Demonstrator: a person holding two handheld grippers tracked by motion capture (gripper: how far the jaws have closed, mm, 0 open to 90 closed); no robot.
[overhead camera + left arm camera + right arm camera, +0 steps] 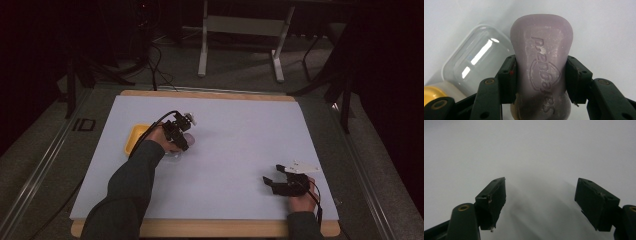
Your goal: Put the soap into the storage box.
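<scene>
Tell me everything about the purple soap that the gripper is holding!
The soap bar is pale purple, smooth and waxy-looking, with rounded corners and a narrower waist. A word and an oval emblem are pressed into its face, and whitish scuffs mark it. The left gripper clamps it at the waist, one black jaw on each side. Behind it on the white table lies a clear plastic lid, with a yellow tray beside that.
</scene>
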